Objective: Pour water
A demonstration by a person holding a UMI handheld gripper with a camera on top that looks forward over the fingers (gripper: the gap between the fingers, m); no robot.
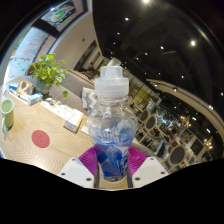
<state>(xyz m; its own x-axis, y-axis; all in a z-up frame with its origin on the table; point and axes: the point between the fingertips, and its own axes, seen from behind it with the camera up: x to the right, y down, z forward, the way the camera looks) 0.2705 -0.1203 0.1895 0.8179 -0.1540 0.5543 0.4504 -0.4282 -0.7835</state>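
View along the tool [112,172], whose two fingers clasp a clear plastic water bottle [110,125] low on its body, the purple pads [88,158] pressing it from either side. The bottle stands upright between the fingers, capped in white, with a blue label on its lower part; the water level inside is hard to make out, though it appears partly filled. Beyond and to the left lies a wooden table [50,150] bearing a red round coaster [40,138], a green cup [7,107] at its far left edge, and a leafy potted plant [47,72] farther back. A dark ceiling with small spotlights spans the background.
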